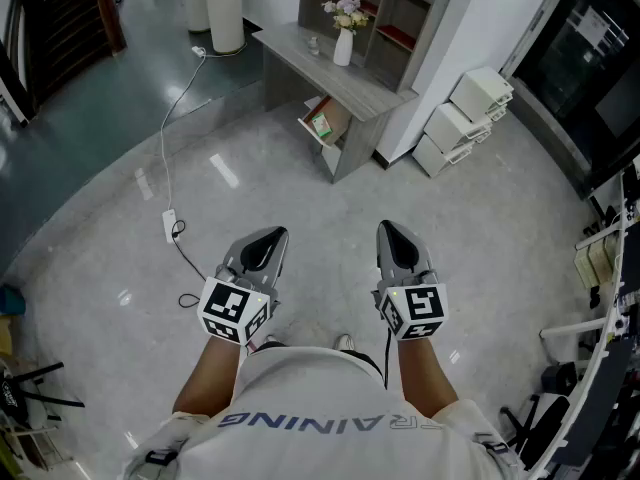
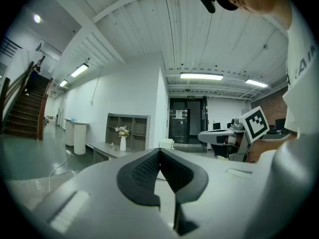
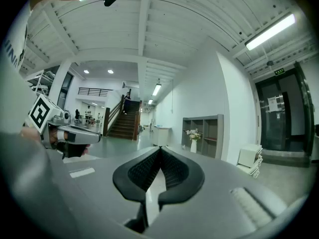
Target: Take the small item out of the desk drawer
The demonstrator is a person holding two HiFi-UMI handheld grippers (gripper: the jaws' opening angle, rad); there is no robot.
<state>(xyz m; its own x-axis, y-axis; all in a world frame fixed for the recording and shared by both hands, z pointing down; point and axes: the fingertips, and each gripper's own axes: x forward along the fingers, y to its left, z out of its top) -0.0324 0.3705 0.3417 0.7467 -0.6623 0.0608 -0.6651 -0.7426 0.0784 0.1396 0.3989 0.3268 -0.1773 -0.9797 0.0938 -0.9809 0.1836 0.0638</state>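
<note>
Grey L hand-held gripper (image 1: 264, 244) closed, empty, R hand-held gripper (image 1: 396, 236) closed, empty, desk (image 1: 296, 52) w/ vase (image 1: 343, 47) well ahead

2 grippers: left gripper (image 1: 264, 240) + right gripper (image 1: 396, 236), ea. w/ 1 marker cube (image 1: 236, 310), so 2 cubes in all. 1 desk (image 1: 300, 53), w/ 1 drawer (image 1: 310, 131) on view. 1 vase (image 1: 343, 48) on the desk top. 1 shelf unit (image 1: 385, 13) behind it. 3 white storage boxes (image 1: 455, 126), stacked stepwise. 2 white round stands (image 1: 226, 10) at the far end. 1 power strip (image 1: 170, 226) w/ 1 white cable (image 1: 175, 108). 1 staircase (image 2: 22, 111). 2 shoe tips (image 1: 345, 342)
</note>
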